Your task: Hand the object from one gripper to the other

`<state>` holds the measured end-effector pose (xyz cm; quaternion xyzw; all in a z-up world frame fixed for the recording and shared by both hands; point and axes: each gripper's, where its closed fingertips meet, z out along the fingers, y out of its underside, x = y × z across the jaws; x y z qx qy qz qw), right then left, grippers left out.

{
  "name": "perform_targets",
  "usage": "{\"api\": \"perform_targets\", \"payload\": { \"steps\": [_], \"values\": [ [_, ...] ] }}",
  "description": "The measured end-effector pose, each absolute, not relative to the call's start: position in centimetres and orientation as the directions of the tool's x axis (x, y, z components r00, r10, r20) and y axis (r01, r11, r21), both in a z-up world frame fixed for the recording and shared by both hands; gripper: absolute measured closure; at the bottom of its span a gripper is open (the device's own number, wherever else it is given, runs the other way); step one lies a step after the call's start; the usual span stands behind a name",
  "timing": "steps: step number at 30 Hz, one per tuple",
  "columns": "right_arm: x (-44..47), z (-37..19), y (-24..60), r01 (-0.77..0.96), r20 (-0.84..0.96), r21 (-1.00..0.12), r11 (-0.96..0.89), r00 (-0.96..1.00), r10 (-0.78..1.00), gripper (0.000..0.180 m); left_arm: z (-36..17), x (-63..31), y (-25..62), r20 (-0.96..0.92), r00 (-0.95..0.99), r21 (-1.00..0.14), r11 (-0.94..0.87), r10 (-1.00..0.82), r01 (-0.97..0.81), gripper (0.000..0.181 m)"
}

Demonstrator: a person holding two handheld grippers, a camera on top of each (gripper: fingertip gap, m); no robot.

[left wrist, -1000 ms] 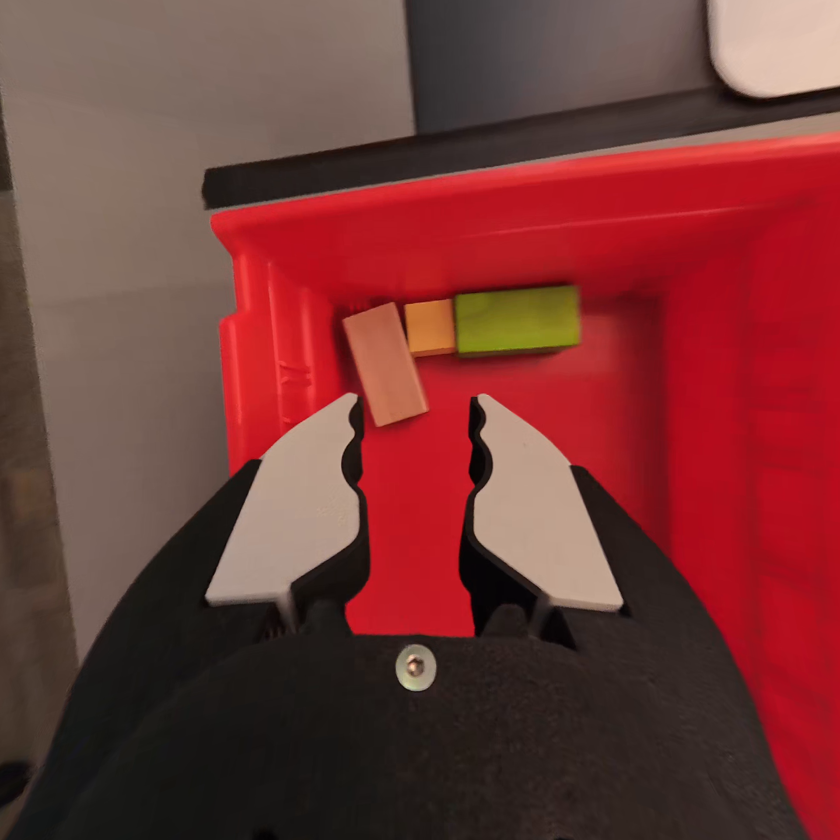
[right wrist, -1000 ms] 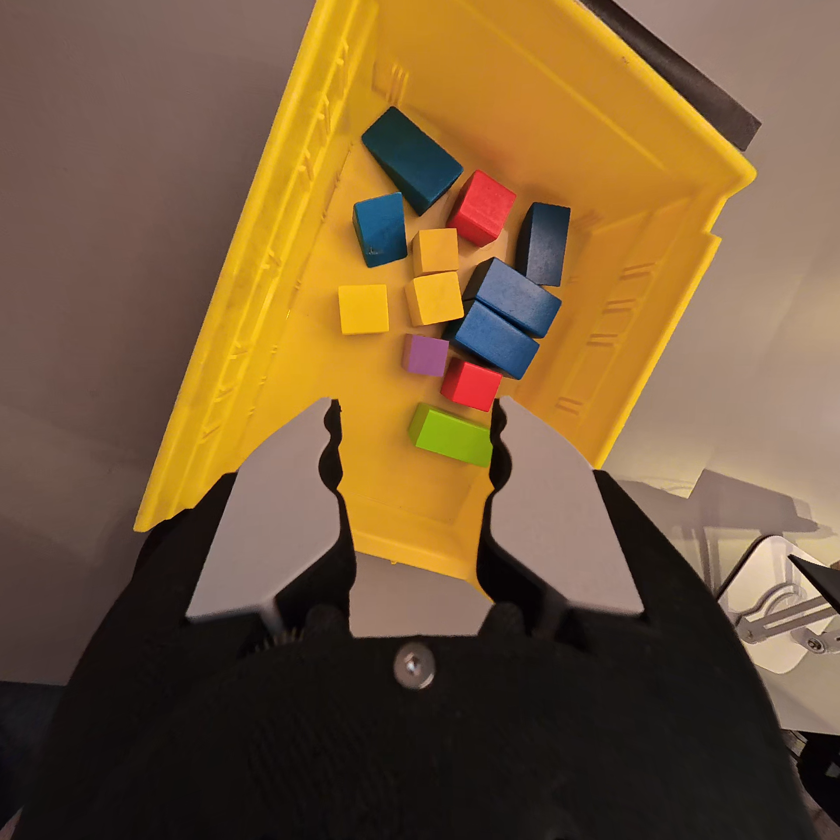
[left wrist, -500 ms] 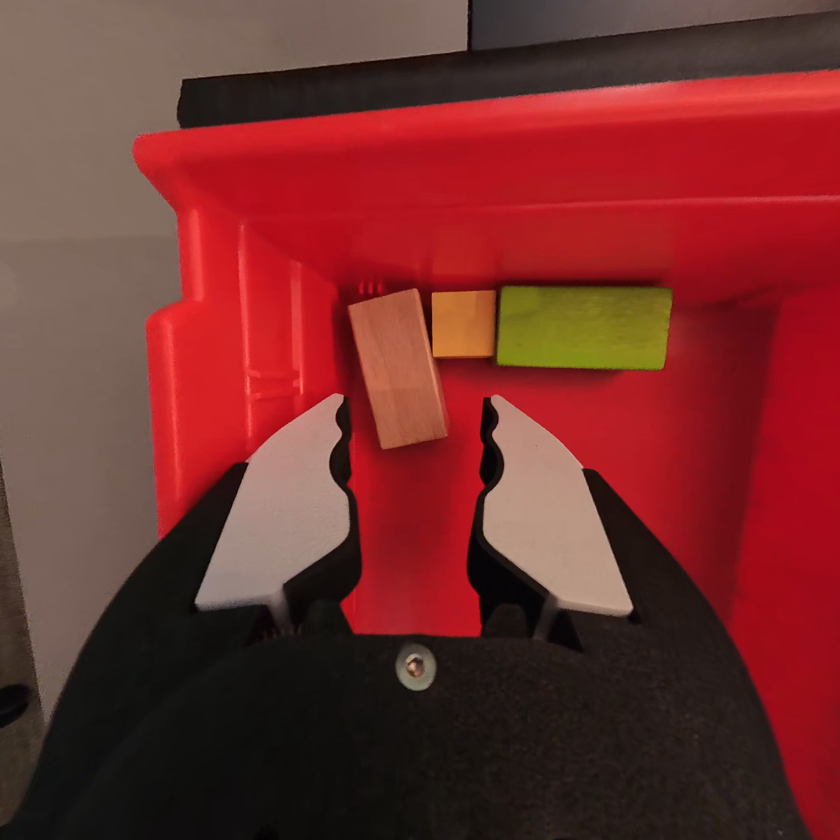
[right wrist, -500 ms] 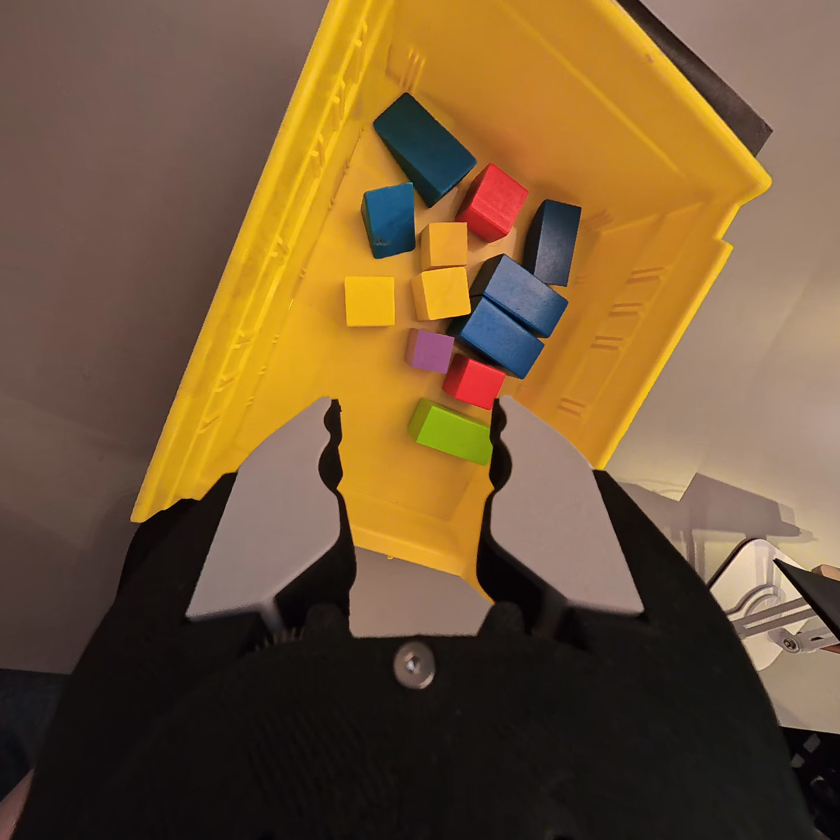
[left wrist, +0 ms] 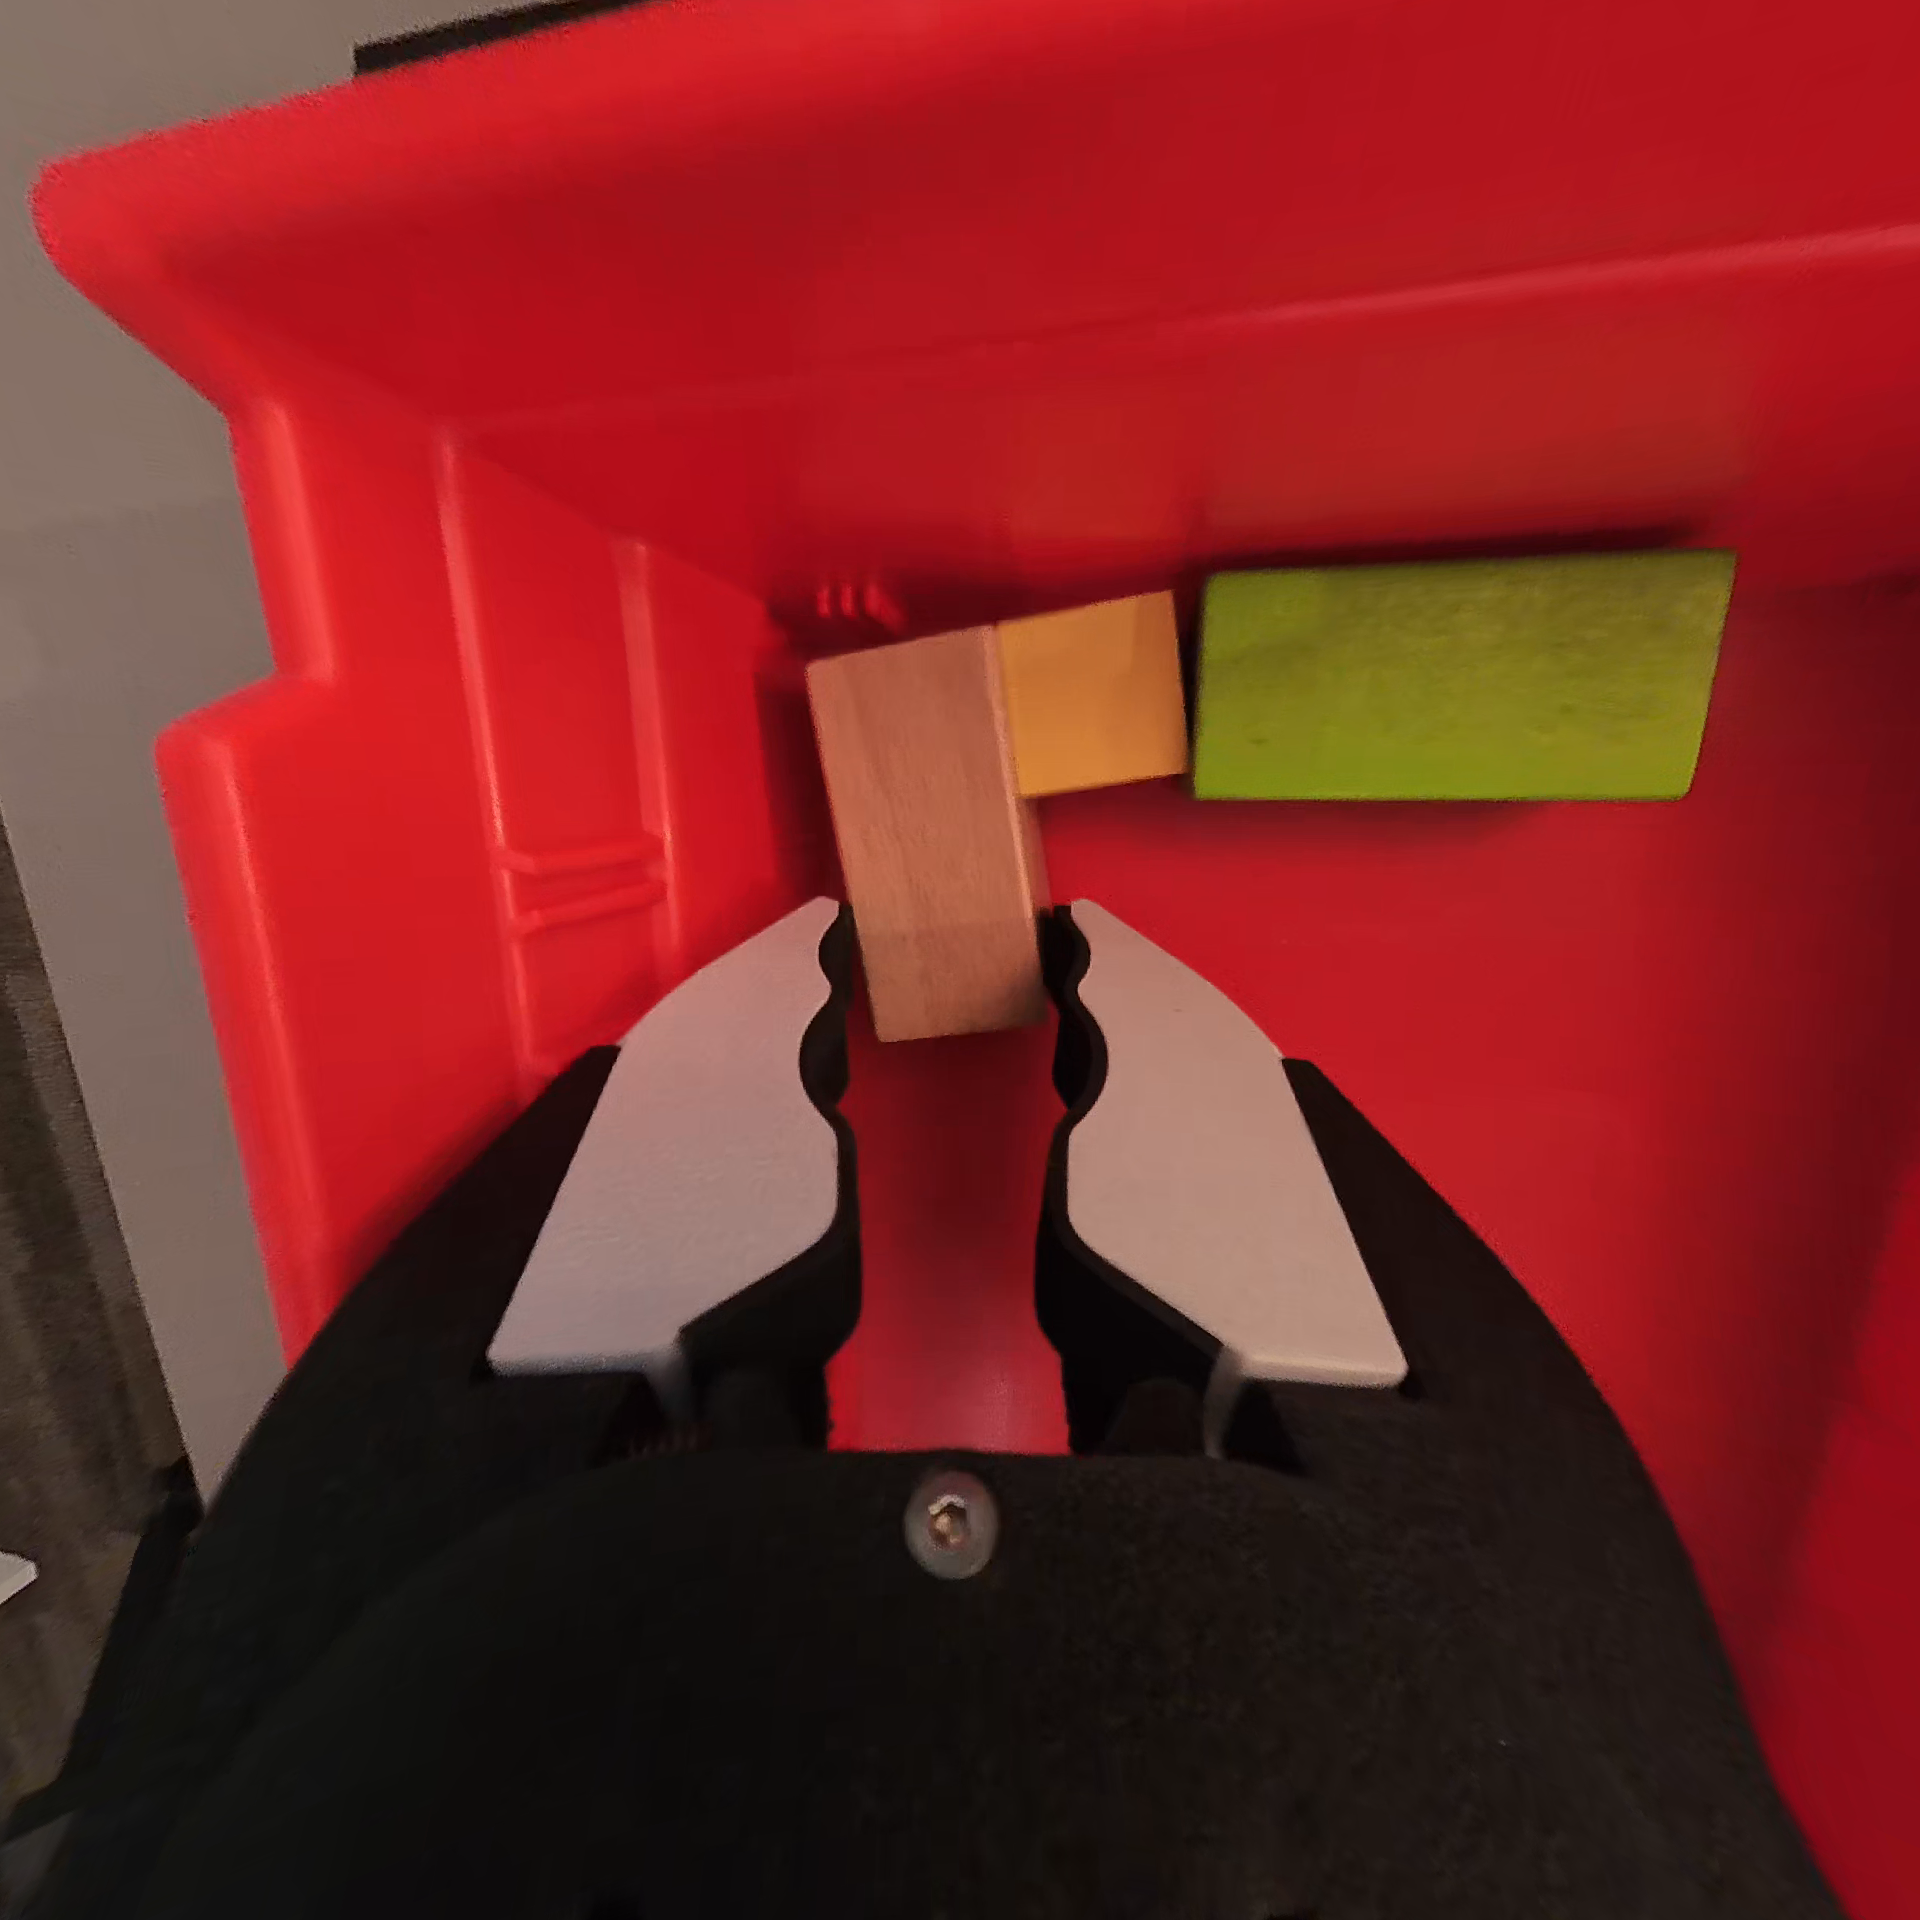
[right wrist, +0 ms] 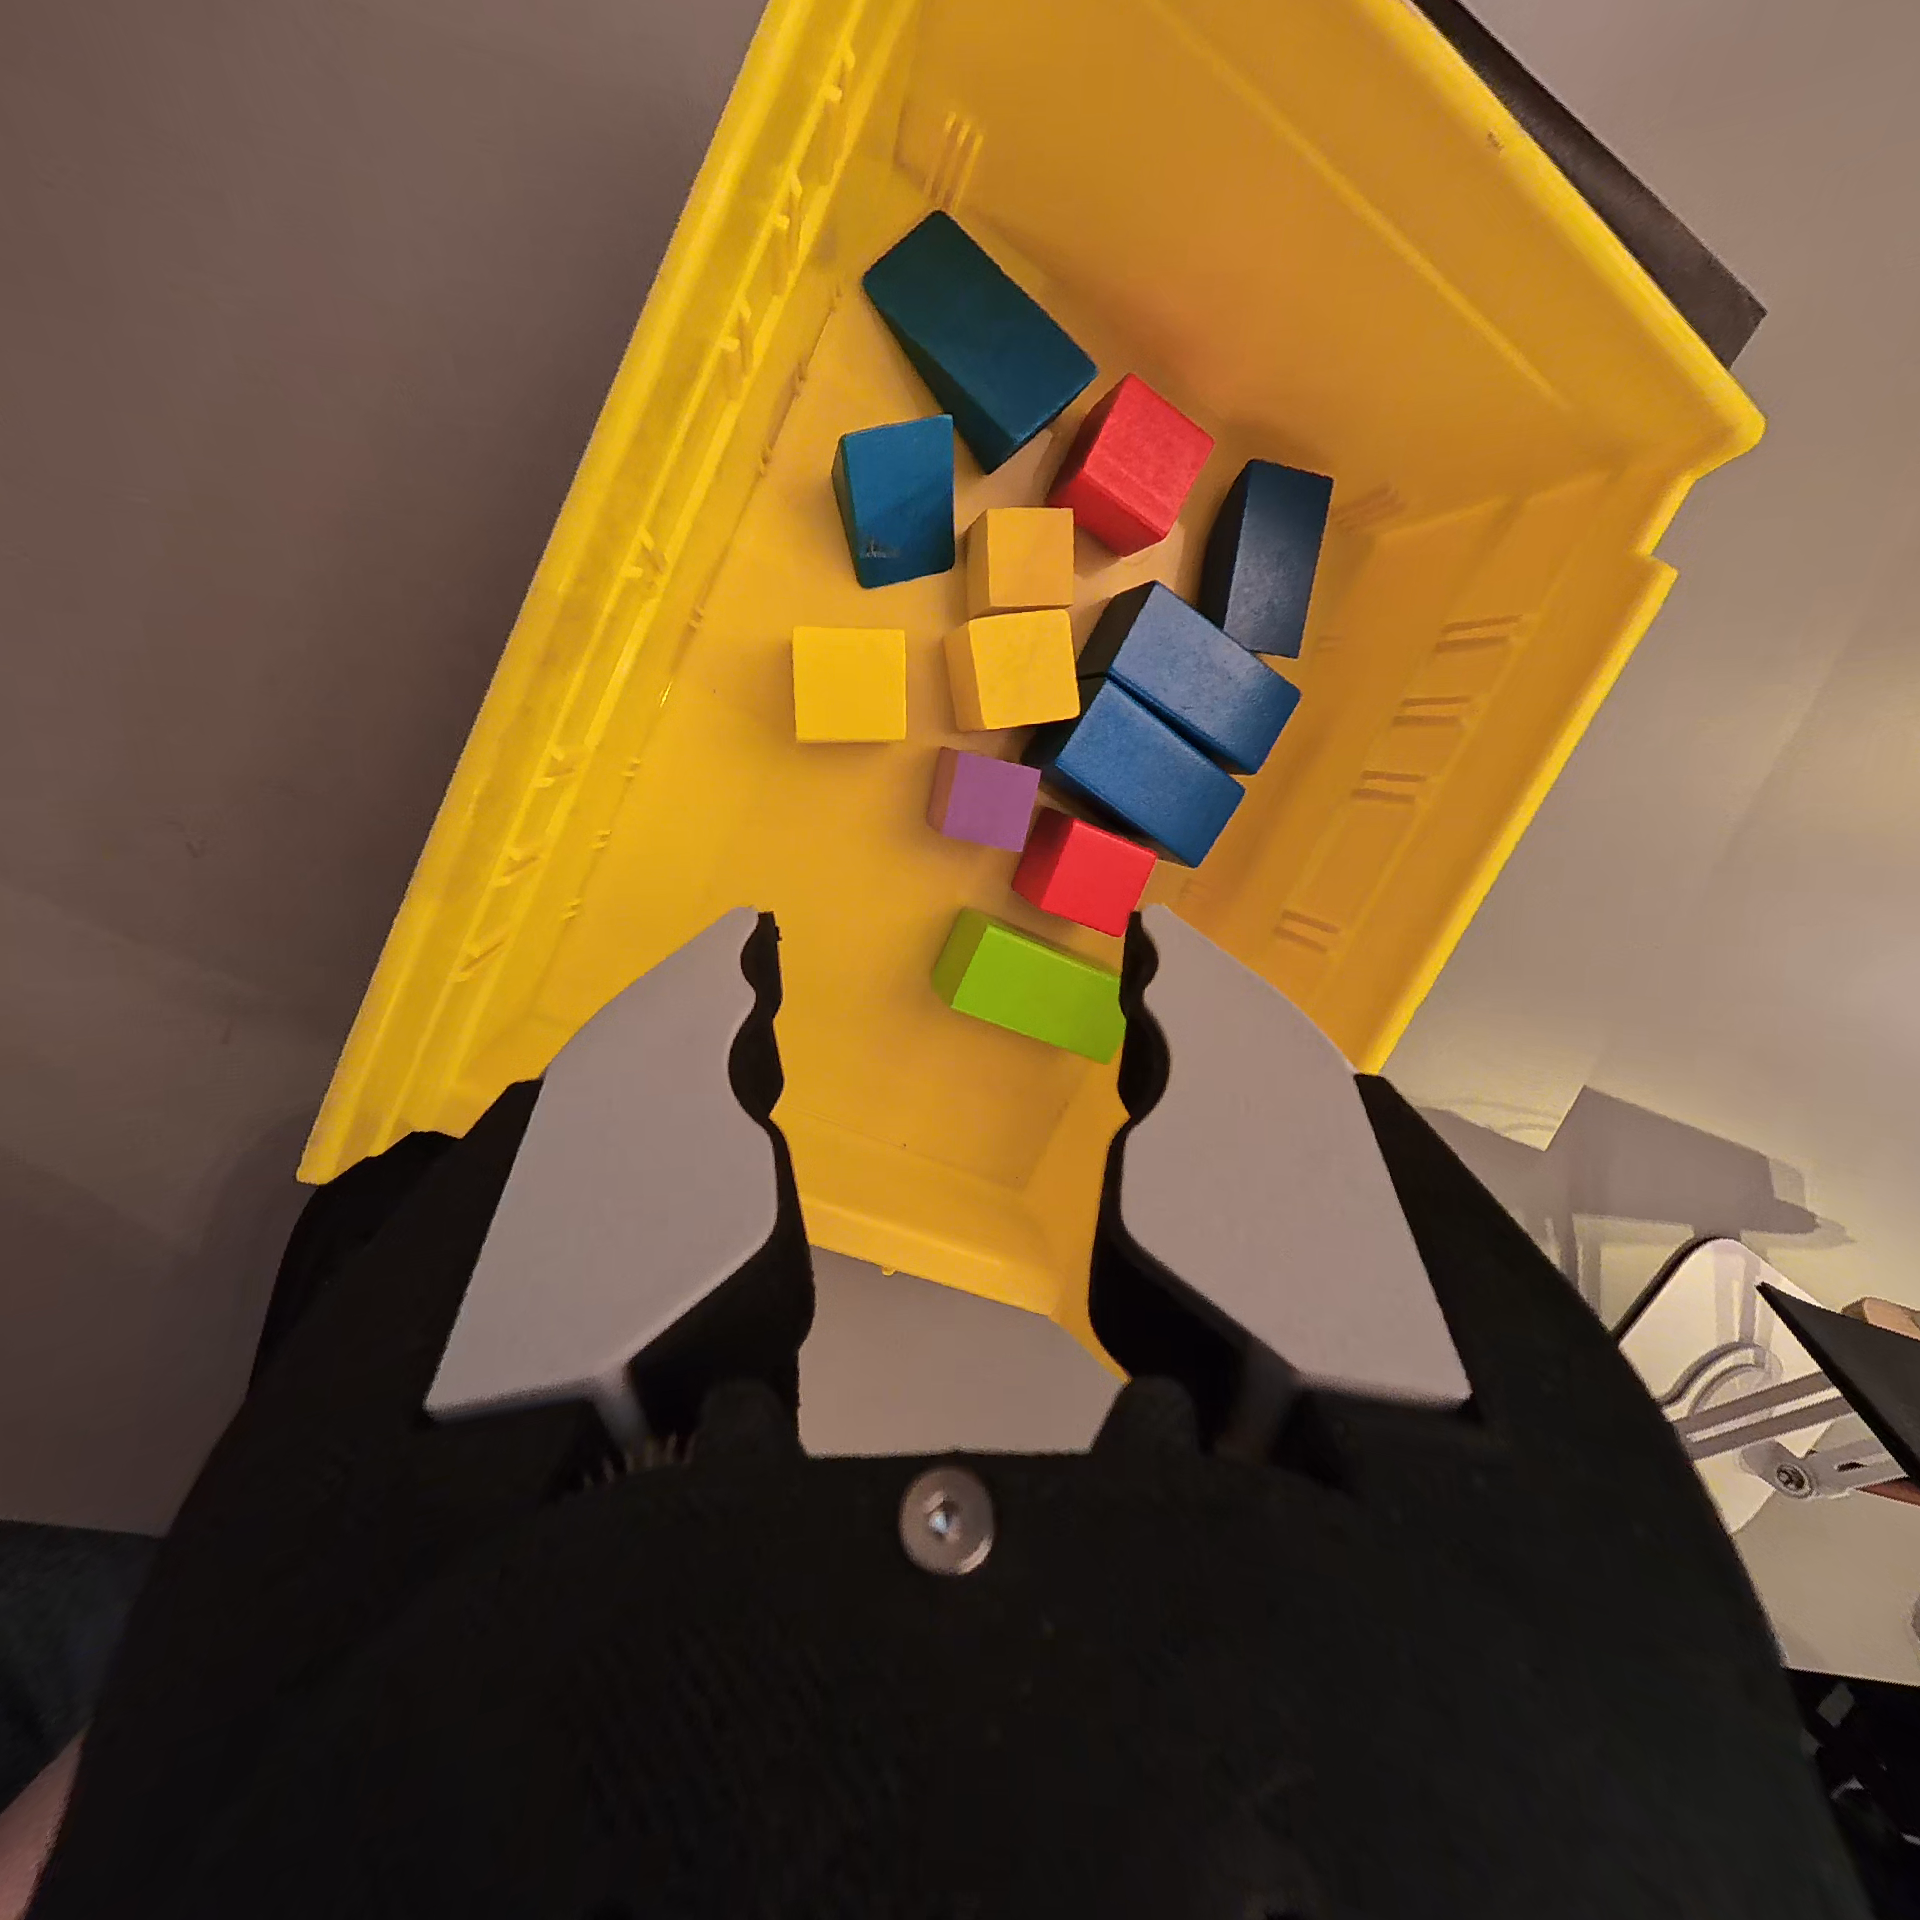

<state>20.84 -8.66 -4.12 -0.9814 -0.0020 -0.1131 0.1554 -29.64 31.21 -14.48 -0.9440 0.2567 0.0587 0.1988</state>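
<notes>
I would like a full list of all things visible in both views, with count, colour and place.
Red bin: 1, red, left view.
Wood block: 1, plain wood, in the red bin, its near end between the left fingertips.
Orange block: 1, orange, right of the wood block.
Big green block: 1, green, right of the orange block.
Yellow bin: 1, yellow, right view.
Blue blocks: 5, blue to teal, far and right part of the yellow bin.
Red blocks: 2, red, one far, one near.
Yellow blocks: 3, yellow, middle.
Purple block: 1, purple, middle.
Small green block: 1, green, nearest the right gripper.
Left gripper: 1, black and grey, open around the wood block.
Right gripper: 1, black and grey, open, empty.
</notes>
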Motion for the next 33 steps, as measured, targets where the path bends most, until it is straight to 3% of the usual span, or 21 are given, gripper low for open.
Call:
{"api": "perform_targets", "payload": {
  "steps": [7, 19, 26, 31, 33],
  "values": [
    [20.8, -4.2, -8.7, 0.043, 0.230, -0.290, -0.956, 0.973, -0.025, 0.115, -14.2, -30.8, 28.7, -0.195, 0.829, -0.195, -0.808, -0.524, -0.556, 0.146],
    [20.5, -4.0, -8.4, 0.061, 0.251, -0.283, -0.957, 0.968, -0.013, 0.115, -12.2, -30.3, 27.7, -0.143, 0.823, -0.226, -0.792, -0.550, -0.568, 0.147],
    [18.2, -1.6, -6.1, 0.181, 0.300, -0.388, -0.904, 0.952, 0.061, 0.116, -4.5, -24.8, 24.8, 0.069, 0.724, -0.505, -0.650, -0.686, -0.568, 0.147],
    [10.4, 2.3, -1.3, 0.448, 0.321, -0.607, -0.657, 0.894, 0.313, 0.116, 2.8, -20.5, 19.9, 0.201, 0.499, -0.728, -0.470, -0.843, -0.499, 0.147],
    [6.5, 4.3, 0.8, 0.544, 0.385, -0.692, -0.474, 0.834, 0.395, 0.111, 5.4, -18.6, 17.1, 0.292, 0.331, -0.792, -0.420, -0.898, -0.442, 0.147]
  ]
}}
